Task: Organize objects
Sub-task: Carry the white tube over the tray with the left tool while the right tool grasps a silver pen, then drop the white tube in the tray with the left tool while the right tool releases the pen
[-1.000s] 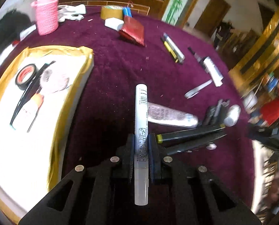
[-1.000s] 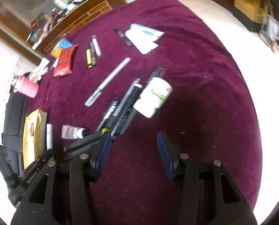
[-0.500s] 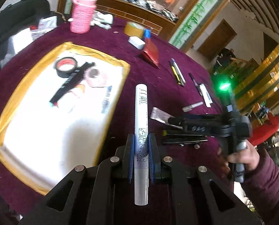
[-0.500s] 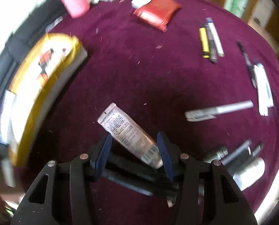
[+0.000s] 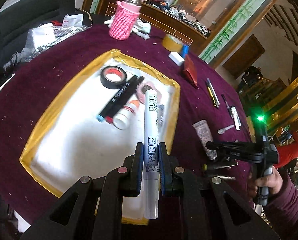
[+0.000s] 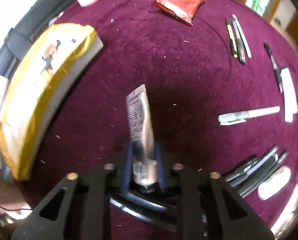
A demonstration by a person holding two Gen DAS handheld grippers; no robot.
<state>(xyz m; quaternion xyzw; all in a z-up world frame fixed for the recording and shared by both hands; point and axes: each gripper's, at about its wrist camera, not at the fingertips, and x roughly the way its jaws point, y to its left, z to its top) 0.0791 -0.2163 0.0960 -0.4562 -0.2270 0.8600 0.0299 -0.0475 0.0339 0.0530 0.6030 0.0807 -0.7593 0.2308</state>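
Observation:
My left gripper point(image 5: 150, 150) is shut on a white marker pen point(image 5: 150, 124) and holds it above the near right part of the white tray with a yellow rim point(image 5: 49, 108). The tray holds a roll of black tape point(image 5: 113, 77), black markers point(image 5: 121, 98), a small white bottle point(image 5: 125, 114) and a pink item. My right gripper point(image 6: 144, 160) is shut on a silver tube point(image 6: 140, 118) near its cap end, low over the purple cloth. That tube point(image 5: 204, 133) and the right gripper point(image 5: 211, 146) also show in the left wrist view.
On the purple cloth lie a white pen point(image 6: 249, 115), a pile of dark markers point(image 6: 255, 170), yellow and grey pens point(image 6: 237, 38), a red packet point(image 6: 181, 2), a pink knitted cup point(image 5: 125, 22) and a tape roll point(image 5: 172, 43). The tray point(image 6: 35, 100) stands left of the right gripper.
My left gripper has carried the white marker left, from over the cloth to over the tray. My right gripper swung toward the silver tube and closed on it.

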